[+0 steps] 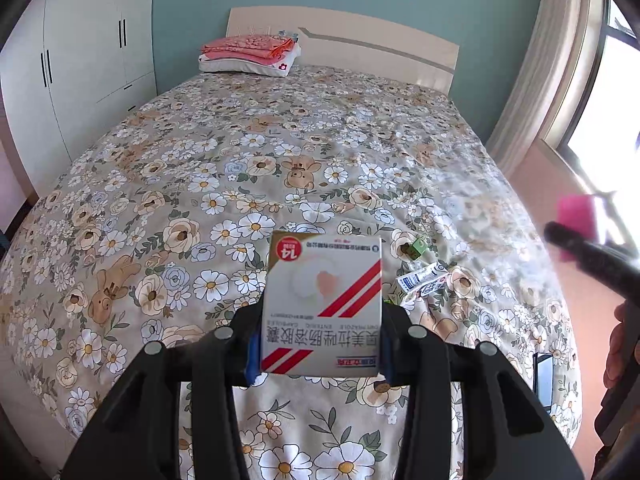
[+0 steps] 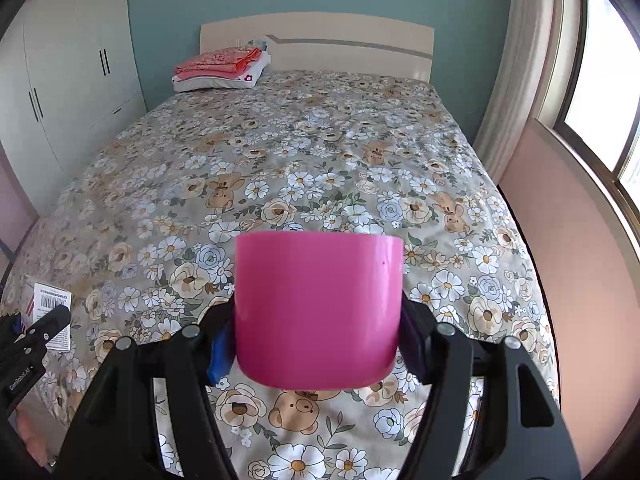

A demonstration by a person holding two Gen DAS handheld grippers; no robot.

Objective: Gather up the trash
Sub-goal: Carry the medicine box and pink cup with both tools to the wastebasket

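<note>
My left gripper (image 1: 318,354) is shut on a white medicine box (image 1: 322,304) with red stripes and a gold corner, held up above the flowered bed. My right gripper (image 2: 318,344) is shut on a pink cup (image 2: 318,308), gripped by its sides, also above the bed. From the left wrist view the pink cup (image 1: 576,216) and the right gripper show blurred at the right edge. The right wrist view catches the medicine box (image 2: 50,312) and the left gripper's fingers (image 2: 44,330) at the left edge. A small white carton (image 1: 422,280) and a green cube (image 1: 418,248) lie on the bedspread.
The bed (image 1: 240,152) fills both views, with folded pink bedding (image 1: 250,54) at the headboard. White wardrobes (image 1: 80,60) stand on the left, a window and curtain (image 1: 532,80) on the right. A dark phone (image 1: 543,376) lies near the bed's right edge. A hand (image 1: 618,344) shows at right.
</note>
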